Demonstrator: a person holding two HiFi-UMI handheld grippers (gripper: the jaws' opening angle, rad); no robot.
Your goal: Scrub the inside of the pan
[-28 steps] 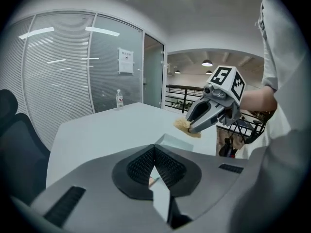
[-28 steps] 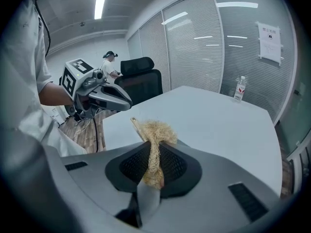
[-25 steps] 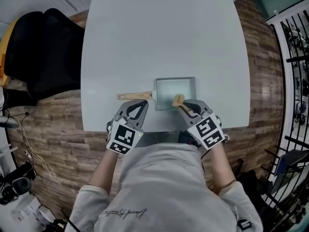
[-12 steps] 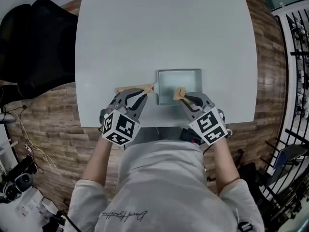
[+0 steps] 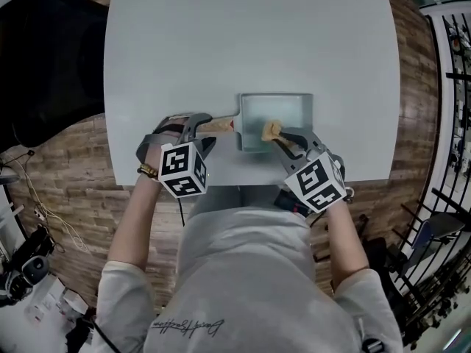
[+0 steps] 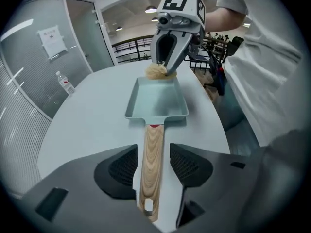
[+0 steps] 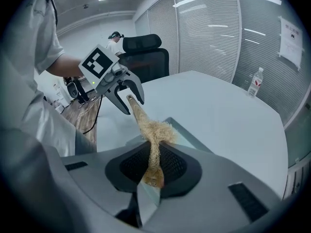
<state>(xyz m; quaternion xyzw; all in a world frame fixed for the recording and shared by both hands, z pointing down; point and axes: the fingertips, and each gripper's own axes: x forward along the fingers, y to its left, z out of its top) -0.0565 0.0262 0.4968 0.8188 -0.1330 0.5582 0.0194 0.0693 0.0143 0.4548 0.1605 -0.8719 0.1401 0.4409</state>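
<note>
A square pale-teal pan (image 5: 276,116) (image 6: 156,101) lies on the white table (image 5: 250,35), its wooden handle (image 5: 218,125) (image 6: 152,152) pointing left. My left gripper (image 5: 200,129) (image 6: 153,168) is open. Its jaws have just been opening and now straddle the handle, pads clear of the wood. My right gripper (image 5: 283,140) (image 7: 154,166) is shut on a tan fibrous scrubber (image 5: 271,130) (image 7: 156,129), whose tuft hangs over the pan's near right side. The right gripper view also shows the left gripper (image 7: 124,93) over the handle (image 7: 134,108).
The pan sits close to the table's near edge, just in front of the person's body. A black office chair (image 5: 44,65) (image 7: 146,57) stands left of the table. A water bottle (image 6: 64,84) (image 7: 256,81) stands far across it. Cables (image 5: 44,212) lie on the wood floor.
My left gripper has come down and rolled, and its jaws have opened around the wooden handle. My right gripper with the scrubber has sunk slightly over the pan.
</note>
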